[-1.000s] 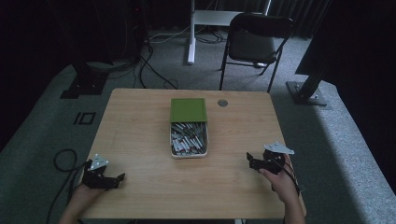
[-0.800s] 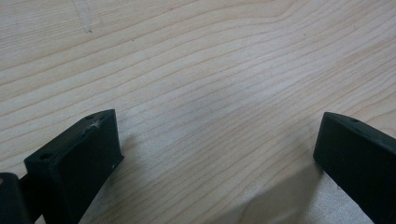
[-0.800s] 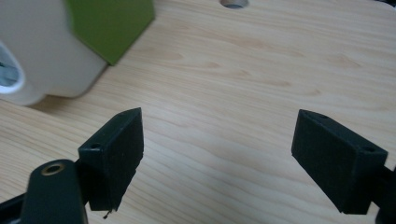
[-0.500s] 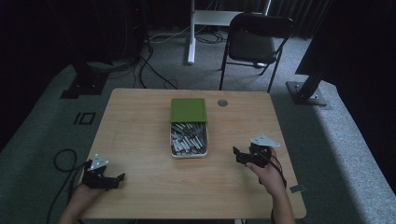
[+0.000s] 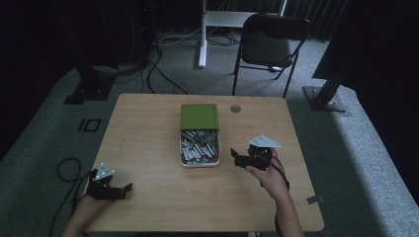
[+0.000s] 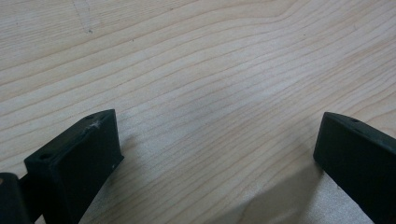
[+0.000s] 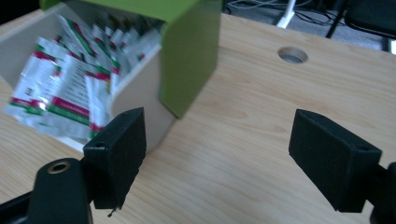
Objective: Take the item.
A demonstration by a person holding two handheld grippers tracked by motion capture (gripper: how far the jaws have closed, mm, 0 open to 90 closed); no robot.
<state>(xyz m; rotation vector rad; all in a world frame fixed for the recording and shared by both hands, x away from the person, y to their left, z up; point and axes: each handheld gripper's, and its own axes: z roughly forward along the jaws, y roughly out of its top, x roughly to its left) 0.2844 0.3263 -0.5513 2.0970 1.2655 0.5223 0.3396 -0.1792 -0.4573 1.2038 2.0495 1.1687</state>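
Observation:
A white box (image 5: 199, 159) full of several small sachets (image 5: 197, 147) sits mid-table, its green lid (image 5: 199, 116) slid back over the far half. In the right gripper view the box wall (image 7: 140, 100) and sachets (image 7: 63, 88) are close at the left, the green lid (image 7: 189, 51) overhanging. My right gripper (image 5: 236, 157) hovers just right of the box, jaws open and empty, pointing left; it appears as (image 7: 215, 140). My left gripper (image 5: 123, 190) rests at the table's near left corner, open and empty, with bare wood between its jaws (image 6: 215, 140).
A round cable hole (image 5: 235, 108) lies in the wooden table (image 5: 148, 128) right of the lid. Beyond the table stand a folding chair (image 5: 269, 47), a white desk leg (image 5: 202, 34) and floor cables (image 5: 163, 74). A cable (image 5: 64, 170) loops off the left edge.
My right gripper has moved left and forward from the table's right side to just beside the box. The left gripper has stayed put.

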